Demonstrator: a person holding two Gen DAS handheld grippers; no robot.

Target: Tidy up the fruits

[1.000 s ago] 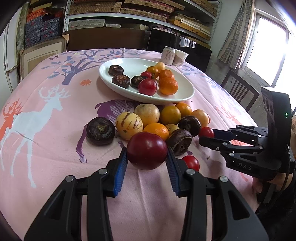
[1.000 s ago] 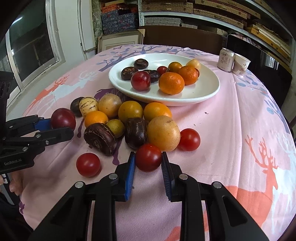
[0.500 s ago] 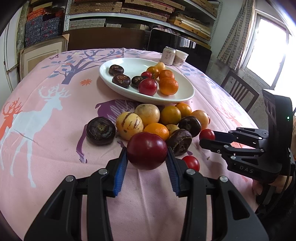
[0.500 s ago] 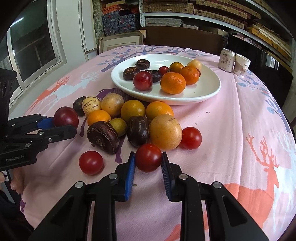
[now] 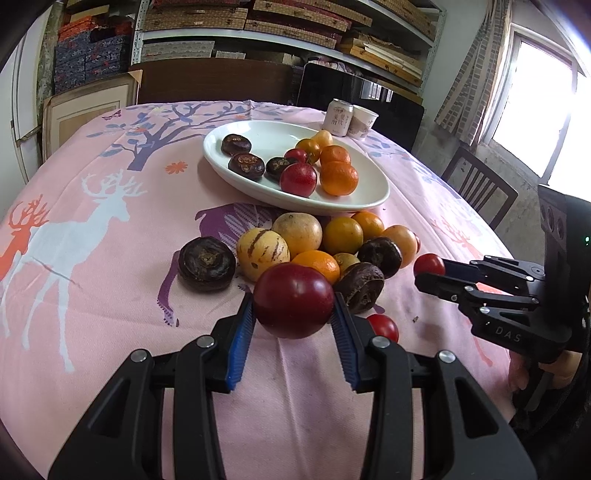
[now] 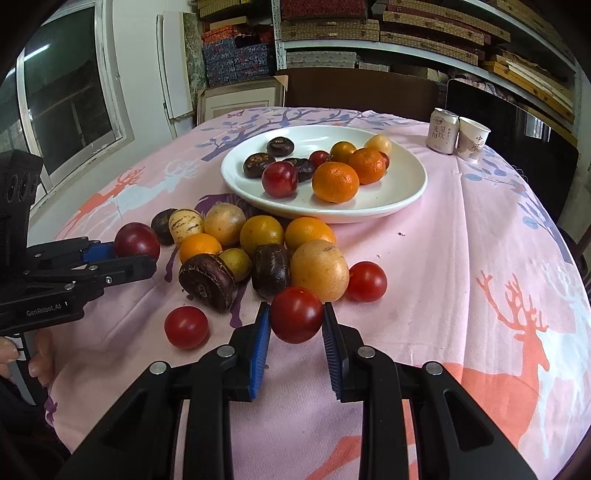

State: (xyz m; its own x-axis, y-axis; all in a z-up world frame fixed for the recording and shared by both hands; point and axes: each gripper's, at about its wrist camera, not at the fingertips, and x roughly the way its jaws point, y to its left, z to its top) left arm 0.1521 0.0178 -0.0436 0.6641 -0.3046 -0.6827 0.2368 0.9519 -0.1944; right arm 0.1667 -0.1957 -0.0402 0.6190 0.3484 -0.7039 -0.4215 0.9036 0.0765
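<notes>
— Near the desk's front edge, what's gripped?
— The left hand-held gripper clamps a dark red round plum; the right hand-held gripper squeezes a small red tomato (both beside the loose fruit pile).
— And the white oval plate?
— Toward the far edge, holding fruit.

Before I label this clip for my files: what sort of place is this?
Probably a dining table in a home room that doubles as storage. A round table under a pink deer-print tablecloth has a wooden chair beside it, and wall shelves behind are stacked with flat boxes.
</notes>
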